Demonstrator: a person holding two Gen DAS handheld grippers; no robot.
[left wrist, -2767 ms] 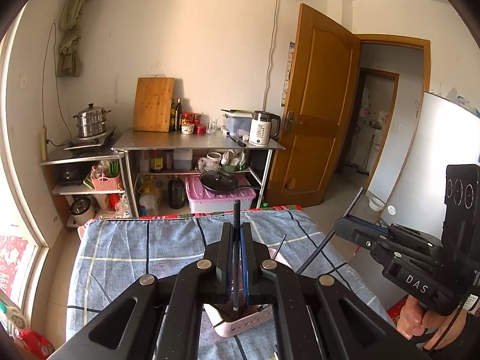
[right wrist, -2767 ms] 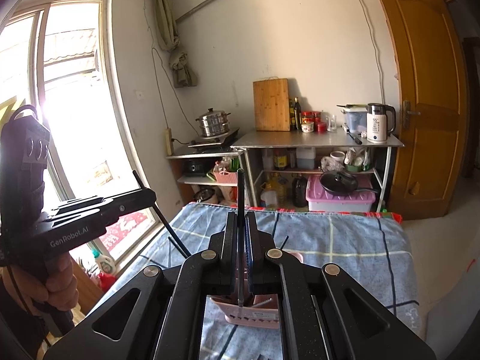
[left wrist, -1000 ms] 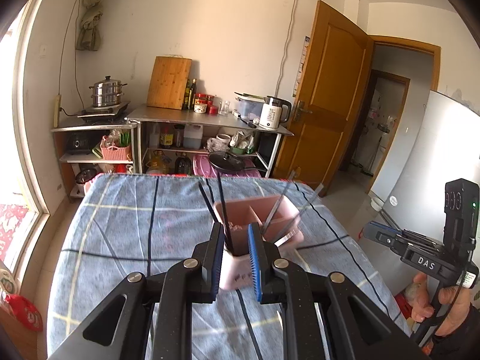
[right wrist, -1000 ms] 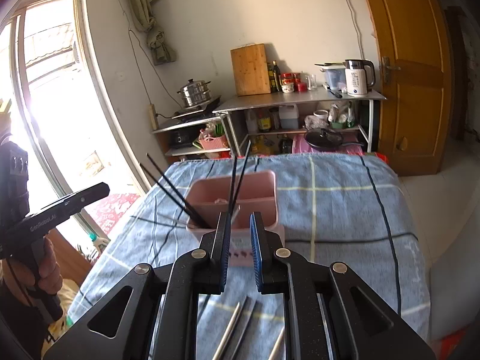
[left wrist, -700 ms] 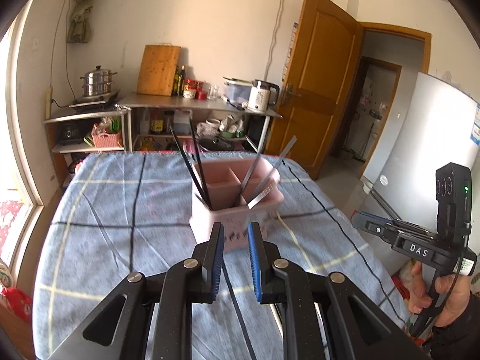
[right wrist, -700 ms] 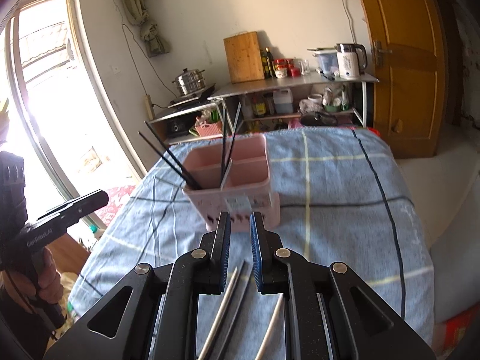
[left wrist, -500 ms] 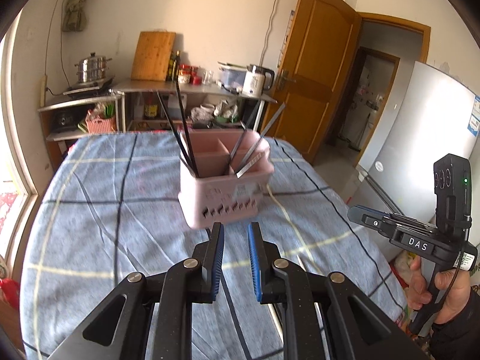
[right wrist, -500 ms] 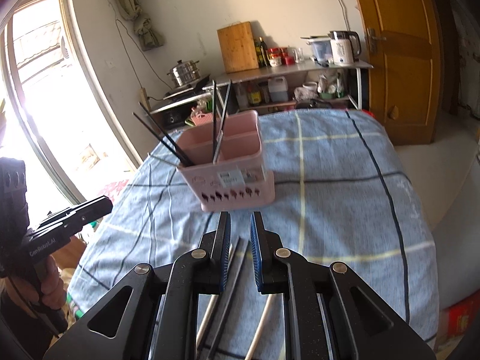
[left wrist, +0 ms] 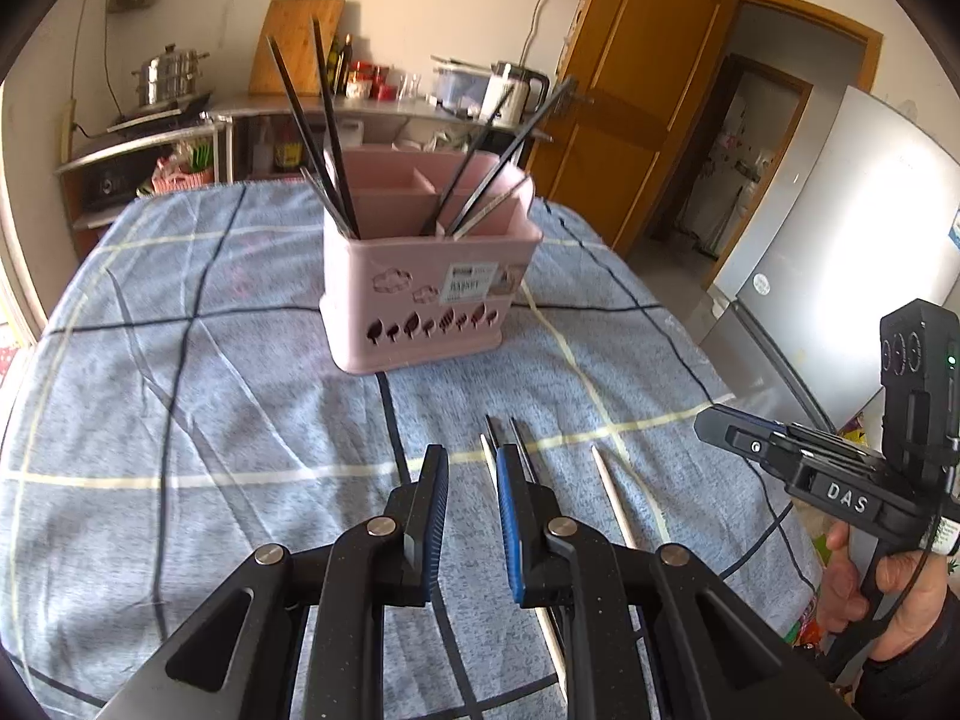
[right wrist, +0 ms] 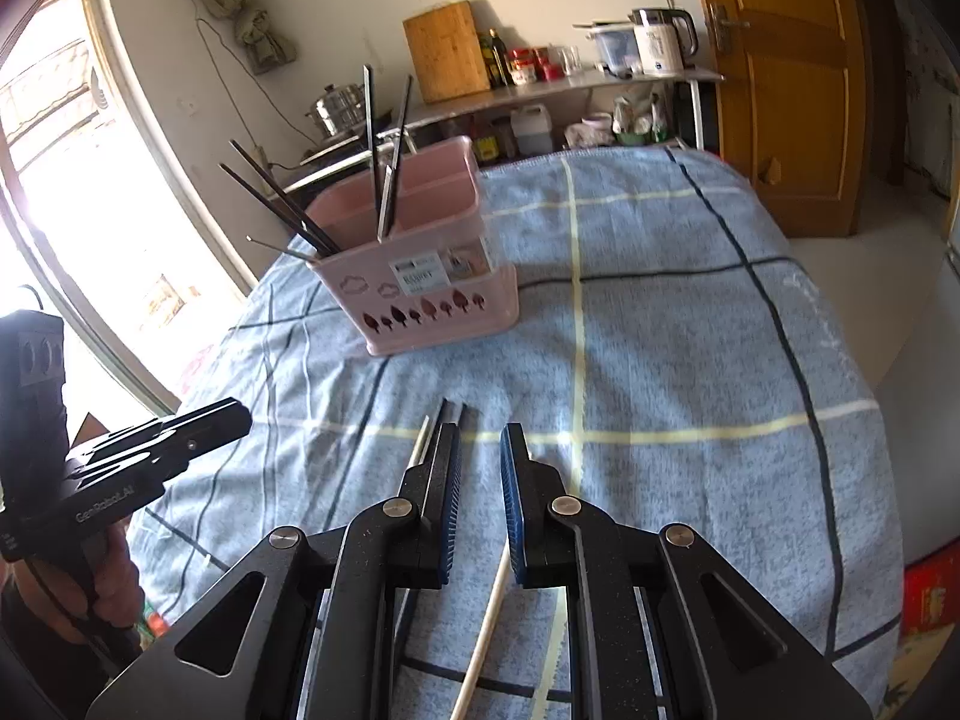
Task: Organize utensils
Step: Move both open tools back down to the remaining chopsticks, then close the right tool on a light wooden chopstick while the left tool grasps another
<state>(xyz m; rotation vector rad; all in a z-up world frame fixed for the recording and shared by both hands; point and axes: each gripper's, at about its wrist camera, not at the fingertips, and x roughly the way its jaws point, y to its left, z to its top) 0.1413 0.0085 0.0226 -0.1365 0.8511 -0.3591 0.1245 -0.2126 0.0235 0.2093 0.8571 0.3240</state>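
right tongs (right wrist: pixel 480 435) hide the pale chopstick's (right wrist: pixel 489 618) tip.

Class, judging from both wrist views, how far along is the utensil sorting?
Done: several dark chopsticks already stand in the pink holder. In hand: nothing; the left tool and right tool are both open and empty. Left: the loose chopsticks lying on the blue cloth near the tools.
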